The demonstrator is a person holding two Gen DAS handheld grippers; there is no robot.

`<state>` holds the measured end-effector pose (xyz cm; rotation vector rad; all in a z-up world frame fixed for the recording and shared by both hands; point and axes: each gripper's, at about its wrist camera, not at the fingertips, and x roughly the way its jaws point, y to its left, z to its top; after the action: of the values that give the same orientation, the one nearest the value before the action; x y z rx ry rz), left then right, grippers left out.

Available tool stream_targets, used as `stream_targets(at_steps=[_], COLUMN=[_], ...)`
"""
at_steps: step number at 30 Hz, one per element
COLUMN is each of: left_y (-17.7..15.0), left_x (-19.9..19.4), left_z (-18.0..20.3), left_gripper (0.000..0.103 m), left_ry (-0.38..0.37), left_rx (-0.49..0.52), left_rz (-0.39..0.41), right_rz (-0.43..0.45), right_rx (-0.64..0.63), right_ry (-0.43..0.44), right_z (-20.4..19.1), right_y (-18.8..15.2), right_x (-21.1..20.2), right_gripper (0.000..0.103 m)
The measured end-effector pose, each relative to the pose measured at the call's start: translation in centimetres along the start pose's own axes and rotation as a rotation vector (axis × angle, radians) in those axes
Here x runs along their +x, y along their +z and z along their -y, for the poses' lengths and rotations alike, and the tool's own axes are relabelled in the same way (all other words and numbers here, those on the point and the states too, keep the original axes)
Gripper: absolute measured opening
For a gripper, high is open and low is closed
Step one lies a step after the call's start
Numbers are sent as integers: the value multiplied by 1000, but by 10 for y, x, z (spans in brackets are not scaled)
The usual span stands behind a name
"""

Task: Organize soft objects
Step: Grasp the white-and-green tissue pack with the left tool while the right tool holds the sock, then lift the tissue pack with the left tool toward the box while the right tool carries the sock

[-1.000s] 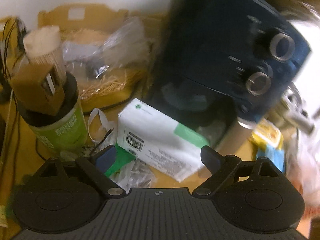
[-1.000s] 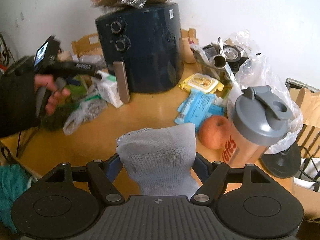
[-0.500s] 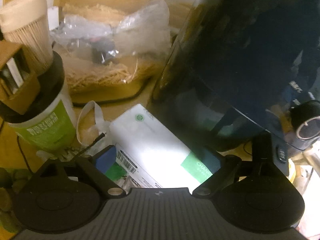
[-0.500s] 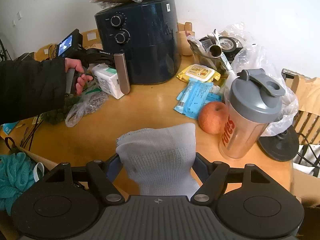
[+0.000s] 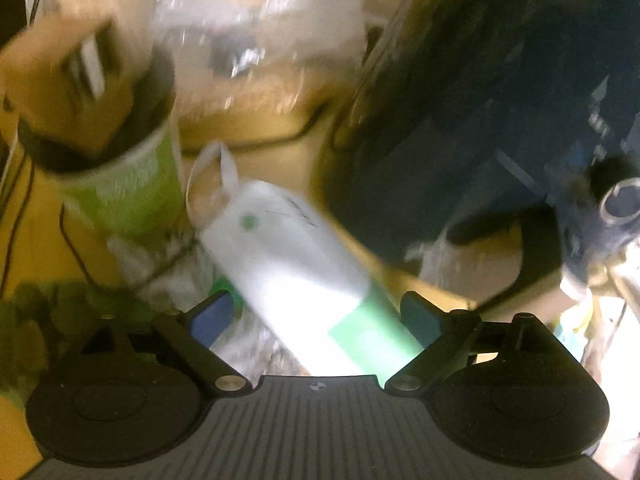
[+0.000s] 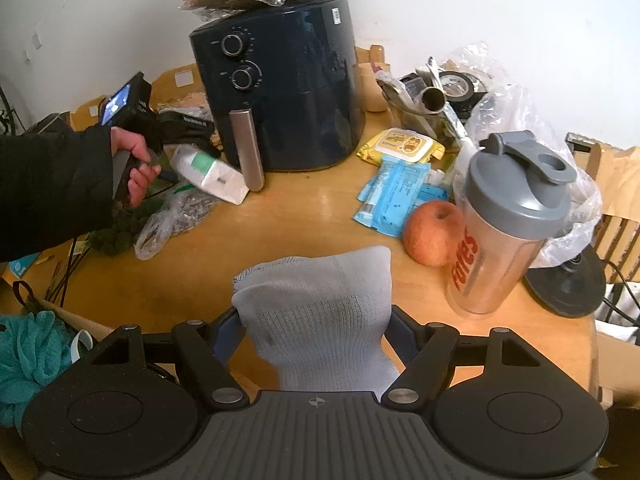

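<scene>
Looking at the wooden table (image 6: 288, 216), it's still cluttered, so I'd guess most of the sorting is left. Centre bottom of the right wrist view, the right gripper (image 6: 316, 330) is clamped on a grey knit sock (image 6: 320, 320), not yet put anywhere. Lower middle of the blurry left wrist view, the left gripper (image 5: 318, 316) hangs wide open around a white-and-green box (image 5: 292, 276), no contact visible.

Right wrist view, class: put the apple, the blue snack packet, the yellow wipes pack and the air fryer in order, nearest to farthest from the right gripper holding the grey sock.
1. Apple, just ahead and to the right of the right gripper.
2. Blue snack packet, behind the apple.
3. Yellow wipes pack, farther back.
4. Air fryer, at the table's back, left of centre.
</scene>
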<state>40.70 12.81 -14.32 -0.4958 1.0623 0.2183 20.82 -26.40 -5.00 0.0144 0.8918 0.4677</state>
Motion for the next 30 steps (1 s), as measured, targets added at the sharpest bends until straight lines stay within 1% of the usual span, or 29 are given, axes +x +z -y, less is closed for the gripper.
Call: stream_targets(at_steps=[3, 5, 7, 8, 10, 12, 13, 16, 19, 23, 30], left_y=[-9, -12, -13, -13, -11, -9, -9, -8, -7, -6, -9], left_x=[7, 10, 11, 11, 13, 14, 14, 13, 10, 2, -22], left_z=[-7, -13, -20, -23, -30, -36, -40, -48, -52, -57, -64], left_gripper=[87, 85, 79, 77, 69, 64, 60, 54, 51, 48, 47], left_ry=[-12, -49, -87, -106, -143, -174, -185, -212, -226, -239, -254], left_rx=[-36, -65, -108, -129, -178, -225, -251, -319, -330, -344, -307], left_rz=[-46, -41, -31, -33, -38, -28, -26, -24, -16, -10, 7], right_rz=[3, 4, 5, 5, 6, 8, 9, 12, 18, 27, 31], right_rx=[-12, -16, -18, -16, -12, -7, -6, -7, -11, -12, -18], right_ry=[7, 7, 5, 4, 0, -2, -4, -6, -7, -7, -4], right_z=[-3, -4, -4, -3, -1, 0, 0, 1, 1, 2, 1], right_y=[1, 1, 0, 0, -1, -2, -2, -3, -3, -3, -6], right_x=[0, 0, -2, -2, -4, -7, -7, -10, -13, -16, -21], right_gripper=[77, 77, 77, 77, 77, 77, 77, 77, 77, 77, 77])
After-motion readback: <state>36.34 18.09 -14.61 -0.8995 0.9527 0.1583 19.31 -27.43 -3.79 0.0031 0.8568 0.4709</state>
